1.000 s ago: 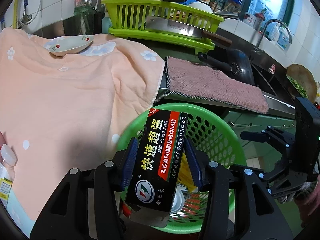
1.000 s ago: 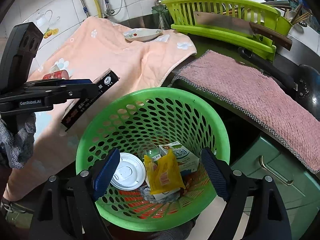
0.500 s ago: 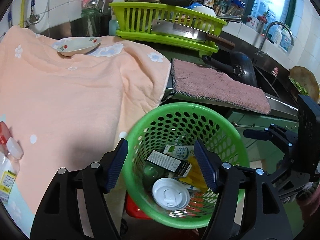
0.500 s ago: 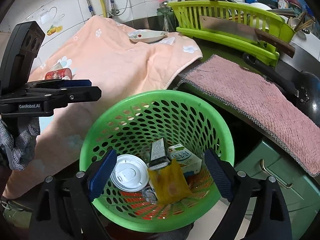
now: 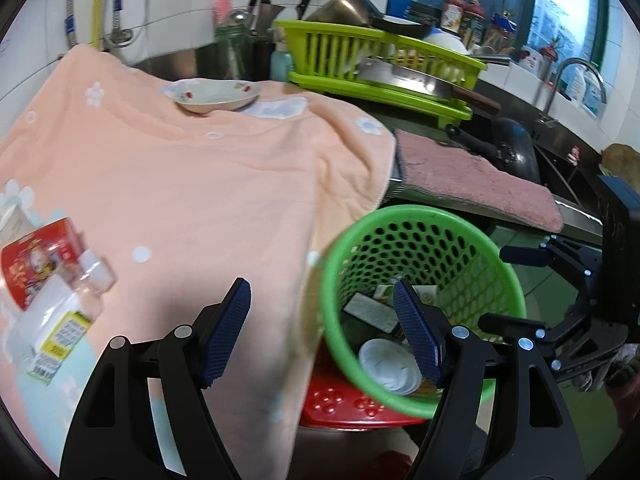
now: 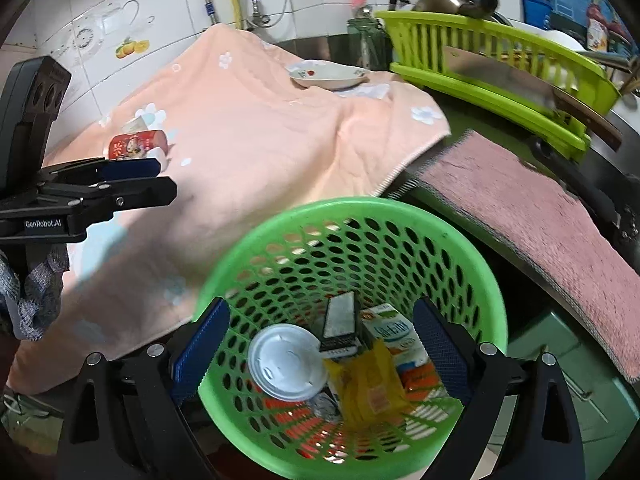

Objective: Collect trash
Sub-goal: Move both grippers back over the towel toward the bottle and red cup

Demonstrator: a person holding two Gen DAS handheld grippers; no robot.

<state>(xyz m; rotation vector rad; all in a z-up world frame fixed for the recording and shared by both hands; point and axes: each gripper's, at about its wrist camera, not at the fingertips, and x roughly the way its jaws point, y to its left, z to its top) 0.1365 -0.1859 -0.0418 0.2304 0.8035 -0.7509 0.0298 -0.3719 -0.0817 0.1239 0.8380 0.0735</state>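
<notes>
A green perforated basket (image 6: 360,216) stands below the counter edge; it also shows in the left wrist view (image 5: 424,220). It holds a black glue box (image 6: 340,320), a white lid (image 6: 286,362), a yellow wrapper (image 6: 368,388) and a carton (image 6: 394,332). My left gripper (image 5: 324,332) is open and empty over the peach towel (image 5: 192,184), left of the basket. My right gripper (image 6: 320,352) is open, its fingers on either side of the basket. A red packet (image 5: 36,256) and a small clear bottle (image 5: 94,268) lie on the towel at left.
A patterned dish (image 5: 212,94) sits on the towel at the back. A green dish rack (image 5: 380,64) with a cleaver stands behind. A pink mat (image 5: 472,176) and a black pan (image 5: 508,144) lie to the right. A red stool (image 5: 352,400) sits under the basket.
My left gripper opened and let the black glue box drop into the basket, then swung left over the towel. The right gripper stayed around the basket.
</notes>
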